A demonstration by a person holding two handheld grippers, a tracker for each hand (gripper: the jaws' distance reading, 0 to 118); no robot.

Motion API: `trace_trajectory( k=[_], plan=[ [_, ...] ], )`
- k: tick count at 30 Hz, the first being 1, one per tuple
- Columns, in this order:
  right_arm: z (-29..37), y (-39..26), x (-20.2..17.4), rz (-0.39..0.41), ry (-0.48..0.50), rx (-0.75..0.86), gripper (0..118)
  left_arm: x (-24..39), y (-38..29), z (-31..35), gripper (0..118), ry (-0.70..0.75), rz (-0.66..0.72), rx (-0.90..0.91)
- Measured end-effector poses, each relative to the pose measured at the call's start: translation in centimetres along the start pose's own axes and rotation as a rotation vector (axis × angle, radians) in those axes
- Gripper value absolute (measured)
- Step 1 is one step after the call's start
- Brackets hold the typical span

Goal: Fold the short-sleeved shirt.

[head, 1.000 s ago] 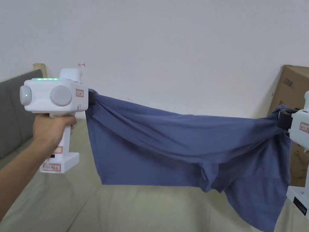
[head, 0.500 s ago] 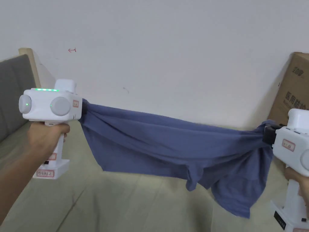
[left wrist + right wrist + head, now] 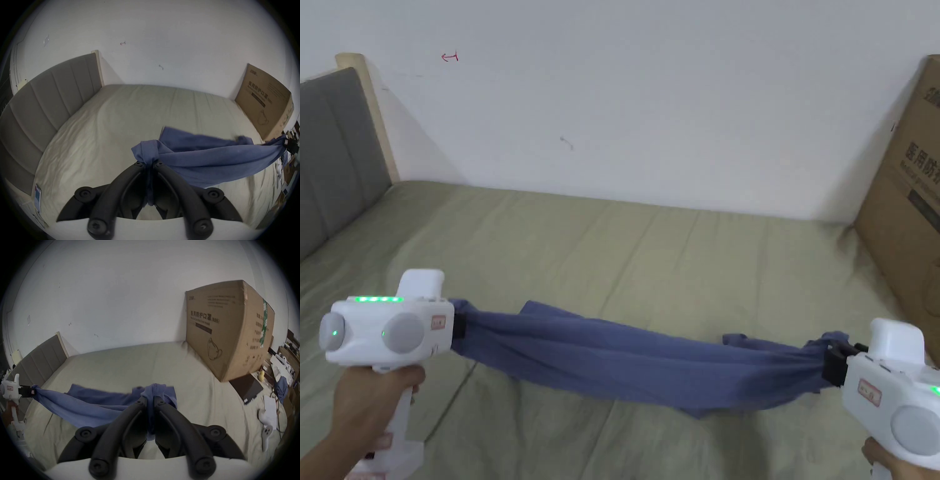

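While both grippers clamp it | soft blue shirt (image 3: 650,369) sags, bunched, creased

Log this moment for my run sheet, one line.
left tongs: shut on blue cotton shirt | right tongs: shut on it | shirt stretched low over beige bed sheet

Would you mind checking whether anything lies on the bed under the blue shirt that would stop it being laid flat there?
Nothing visible does. The blue shirt hangs stretched between the left gripper and the right gripper, and the bed beneath and beyond it looks bare. The cardboard box stands off to the right edge.
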State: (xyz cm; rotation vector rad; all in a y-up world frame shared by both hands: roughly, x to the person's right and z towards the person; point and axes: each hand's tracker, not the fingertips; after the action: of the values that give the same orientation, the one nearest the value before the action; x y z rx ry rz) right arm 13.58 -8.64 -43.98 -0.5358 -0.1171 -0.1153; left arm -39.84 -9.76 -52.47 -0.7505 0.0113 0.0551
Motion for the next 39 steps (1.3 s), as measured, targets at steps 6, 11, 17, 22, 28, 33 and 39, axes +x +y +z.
trace_trajectory(
  k=[6, 11, 17, 22, 28, 33, 39],
  plan=[
    [5.8, -5.8, 0.5, 0.018, -0.003, -0.031, 7, -1.4, -7.3, 4.6, 6, -0.029, 0.022, -0.081],
    [11.0, -9.9, 1.0, 0.018, -0.002, -0.047, 7, -3.4, -13.0, 7.9, 6, -0.044, 0.064, -0.126],
    [15.4, -14.7, 2.1, 0.028, -0.014, -0.108, 7, -4.5, -19.3, 11.5, 6, -0.034, 0.060, -0.183],
    [16.9, -18.8, 2.7, 0.031, -0.042, -0.228, 7, -4.7, -23.5, 12.9, 6, 0.022, 0.019, -0.275],
    [15.8, -22.6, 2.9, -0.001, -0.065, -0.441, 7, -5.5, -26.7, 12.0, 6, 0.058, 0.040, -0.384],
    [13.9, -24.1, 3.2, -0.025, -0.072, -0.495, 8, -6.2, -27.3, 10.9, 10, 0.054, 0.132, -0.413],
    [15.4, -21.6, 2.7, -0.025, -0.041, -0.424, 76, -5.7, -25.6, 12.3, 92, 0.012, 0.206, -0.370]
  ],
)
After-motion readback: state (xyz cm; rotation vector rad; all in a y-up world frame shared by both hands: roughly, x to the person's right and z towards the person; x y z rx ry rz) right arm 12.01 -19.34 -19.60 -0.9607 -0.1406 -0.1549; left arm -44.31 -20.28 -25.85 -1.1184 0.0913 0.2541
